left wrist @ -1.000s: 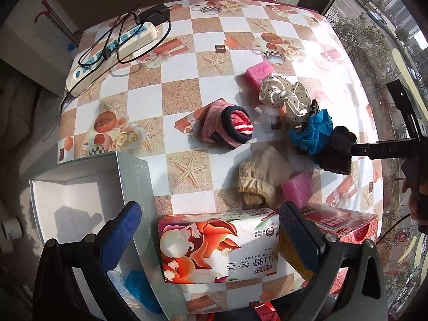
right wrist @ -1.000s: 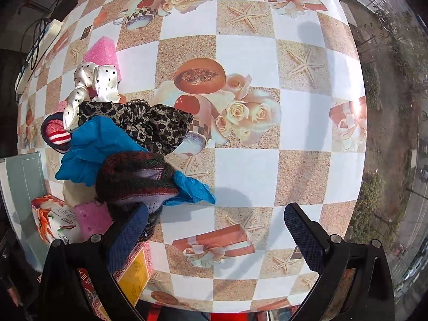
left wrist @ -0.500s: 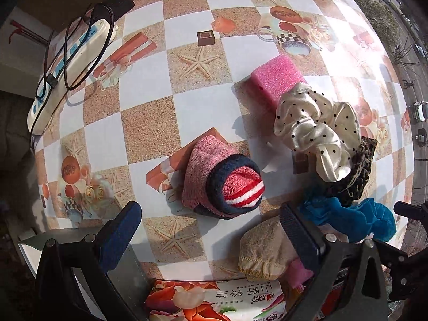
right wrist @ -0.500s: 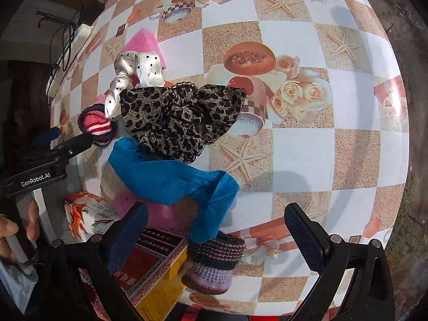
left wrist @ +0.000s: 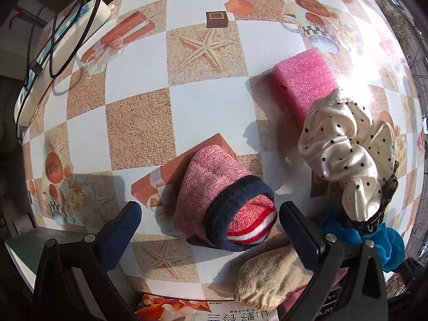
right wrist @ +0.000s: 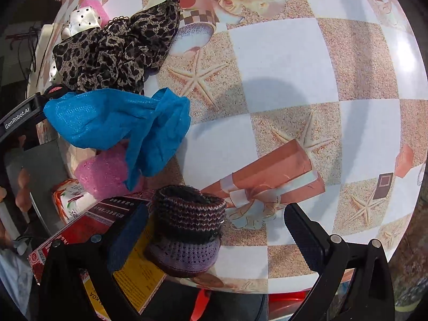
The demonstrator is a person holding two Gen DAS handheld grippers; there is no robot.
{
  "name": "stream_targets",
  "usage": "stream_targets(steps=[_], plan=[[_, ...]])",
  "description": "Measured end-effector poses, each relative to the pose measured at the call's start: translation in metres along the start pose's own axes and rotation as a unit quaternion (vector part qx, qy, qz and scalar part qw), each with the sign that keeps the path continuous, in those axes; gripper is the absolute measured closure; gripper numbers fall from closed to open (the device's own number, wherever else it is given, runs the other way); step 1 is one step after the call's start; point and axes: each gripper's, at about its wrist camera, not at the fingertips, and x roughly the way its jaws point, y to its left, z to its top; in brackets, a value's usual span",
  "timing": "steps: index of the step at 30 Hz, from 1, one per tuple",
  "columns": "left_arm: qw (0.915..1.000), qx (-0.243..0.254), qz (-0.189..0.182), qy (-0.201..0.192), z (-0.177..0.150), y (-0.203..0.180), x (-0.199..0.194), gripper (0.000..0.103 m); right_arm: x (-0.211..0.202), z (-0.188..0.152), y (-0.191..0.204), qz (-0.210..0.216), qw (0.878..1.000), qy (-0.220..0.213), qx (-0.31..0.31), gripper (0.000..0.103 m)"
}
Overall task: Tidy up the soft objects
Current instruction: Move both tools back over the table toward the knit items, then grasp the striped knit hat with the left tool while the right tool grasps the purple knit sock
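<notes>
On a checkered tablecloth (left wrist: pixel 139 131) printed with starfish, a rolled pink sock (left wrist: pixel 222 200) is framed by the spread left gripper (left wrist: pixel 210 220); the right gripper (right wrist: pixel 214 227) is also held spread.

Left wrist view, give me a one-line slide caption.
Open left gripper poised around a rolled pink sock on the checkered tablecloth, beside a pink sponge and polka-dot scrunchie.

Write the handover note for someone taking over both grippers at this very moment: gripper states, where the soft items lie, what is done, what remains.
Left gripper: open, empty, straddling the rolled pink sock.
Right gripper: open, empty, around the knitted purple piece.
On the table: leopard scrunchie, blue scrunchie, polka-dot scrunchie, pink sponge, beige sock.
Done: nothing visibly sorted.
Left: grasp and put away every item.
</notes>
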Motion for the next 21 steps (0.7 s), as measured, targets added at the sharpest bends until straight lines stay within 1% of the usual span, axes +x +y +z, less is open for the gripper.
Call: stream_targets(steps=[1,2,4,6,8,10,11,12,14,15,17,21], plan=[[1.0000,0.001,0.001,0.003,0.000,-0.001,0.003,0.000,0.005,0.002,0.002,-0.012,1.000,0.004,0.002,0.001],[1.0000,0.002,0.002,0.006,-0.001,-0.001,0.005,0.000,0.008,0.000,-0.003,-0.006,1.000,0.008,0.014,0.001],[0.9999,0.001,0.001,0.011,-0.001,-0.003,0.010,0.000,0.008,-0.003,-0.015,-0.013,1.000,0.005,0.028,0.001],[0.9999,-0.003,0.000,0.014,-0.001,-0.005,0.014,0.000,0.000,-0.006,-0.026,-0.053,0.998,-0.009,0.010,0.001],[0.9998,-0.009,-0.005,0.018,-0.001,-0.002,0.019,0.000,-0.010,-0.009,-0.038,-0.097,0.995,-0.030,-0.002,0.001],[0.9996,-0.017,-0.016,0.018,-0.002,-0.002,0.021,0.000,-0.022,-0.012,-0.053,-0.150,0.987,-0.048,0.005,0.001],[0.9995,-0.019,-0.019,0.017,-0.001,-0.002,0.022,0.000,-0.027,-0.013,-0.061,-0.161,0.985,-0.053,0.016,0.001],[0.9994,-0.019,-0.023,0.017,0.001,0.002,0.023,0.000,-0.032,-0.016,-0.069,-0.144,0.987,-0.056,0.030,0.001],[0.9992,-0.021,-0.030,0.017,0.002,0.002,0.024,0.000,-0.040,-0.024,-0.077,-0.074,0.994,-0.059,0.048,0.001],[0.9989,-0.024,-0.036,0.018,0.008,0.007,0.027,0.000,-0.040,-0.030,-0.075,-0.053,0.996,-0.058,0.048,0.001],[0.9989,-0.025,-0.036,0.018,0.010,0.010,0.028,0.000,-0.033,-0.042,-0.067,-0.052,0.997,-0.049,0.032,0.001],[0.9988,-0.024,-0.037,0.019,0.012,0.014,0.031,0.000,0.002,-0.057,-0.050,-0.047,0.998,-0.017,0.022,0.001]])
